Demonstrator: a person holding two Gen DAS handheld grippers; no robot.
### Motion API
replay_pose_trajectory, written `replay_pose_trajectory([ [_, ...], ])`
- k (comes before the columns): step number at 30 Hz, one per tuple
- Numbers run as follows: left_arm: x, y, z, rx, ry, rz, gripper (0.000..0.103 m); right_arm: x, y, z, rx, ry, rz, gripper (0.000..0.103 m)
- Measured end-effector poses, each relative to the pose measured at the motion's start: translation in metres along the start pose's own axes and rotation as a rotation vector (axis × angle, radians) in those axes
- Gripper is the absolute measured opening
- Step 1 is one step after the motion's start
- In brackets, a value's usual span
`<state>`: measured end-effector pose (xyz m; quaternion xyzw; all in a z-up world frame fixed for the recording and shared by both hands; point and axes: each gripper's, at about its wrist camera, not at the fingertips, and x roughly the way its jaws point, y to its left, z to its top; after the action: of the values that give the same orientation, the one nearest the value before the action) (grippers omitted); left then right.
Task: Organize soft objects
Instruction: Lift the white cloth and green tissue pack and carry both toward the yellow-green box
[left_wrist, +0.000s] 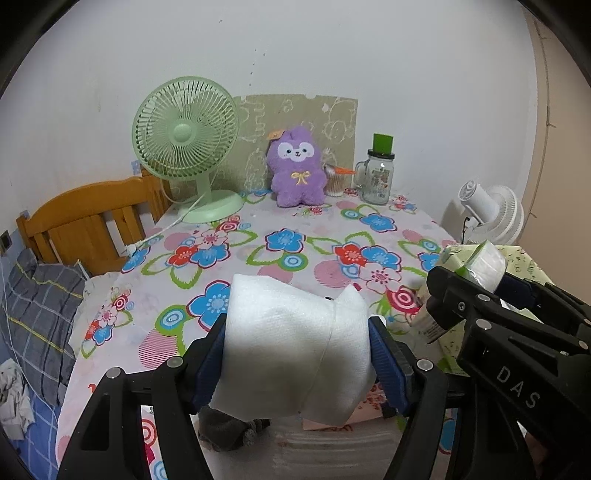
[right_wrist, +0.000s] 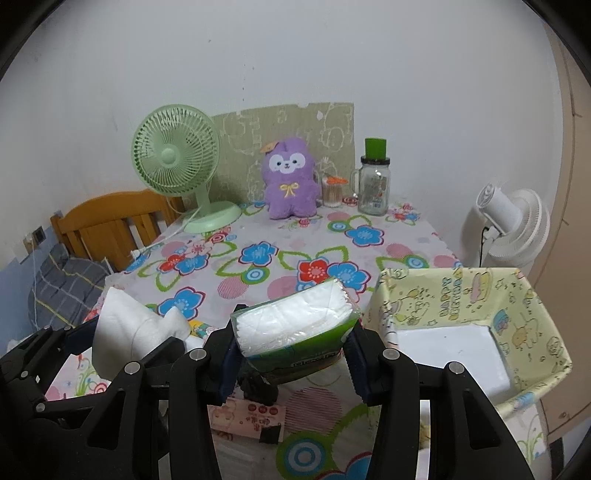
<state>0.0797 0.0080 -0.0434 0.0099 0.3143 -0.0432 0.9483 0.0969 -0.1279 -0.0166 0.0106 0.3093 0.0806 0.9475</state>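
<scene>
Both of my claws are loaded and nothing has gone into the box yet, so I judge the job barely begun. My left claw (left_wrist: 297, 354) is closed on a white foam wrap (left_wrist: 291, 343), its blue pads pressing the bundle from both sides and lifting it clear of the desk (left_wrist: 258, 266). My right claw (right_wrist: 295, 354) is clamped on a tissue pack (right_wrist: 295, 325) with a green wrapper, tilted up with its open white end facing away from me. The yellow cartoon box (right_wrist: 517, 306) sits just to the right of the tissue pack, and its white floor looks bare in the part I can see, so both items are still to go in. On the near edge of the desk lie a dark grey cloth (left_wrist: 231, 430), a pink printed packet (right_wrist: 245, 411) and more white foam under my left claw, probably still to sort. At the far end stand a green fan (left_wrist: 184, 147), a purple plush (left_wrist: 297, 171), a cotton swab tub (left_wrist: 334, 182) and a glass jar (left_wrist: 376, 177), all well apart from my path. The real nuisance is my own claws, side by side and close.
</scene>
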Motion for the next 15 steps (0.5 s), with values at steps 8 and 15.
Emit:
replay_pose_trajectory([
  [8,-0.021,-0.016,0.001,0.023,-0.037,-0.011,0.074,-0.025,-0.013,-0.001,0.013,-0.036,-0.014,0.052],
  [15,-0.032,-0.03,0.003,0.032,-0.06,-0.016,0.074,-0.04,-0.027,-0.001,0.023,-0.051,-0.023,0.052],
])
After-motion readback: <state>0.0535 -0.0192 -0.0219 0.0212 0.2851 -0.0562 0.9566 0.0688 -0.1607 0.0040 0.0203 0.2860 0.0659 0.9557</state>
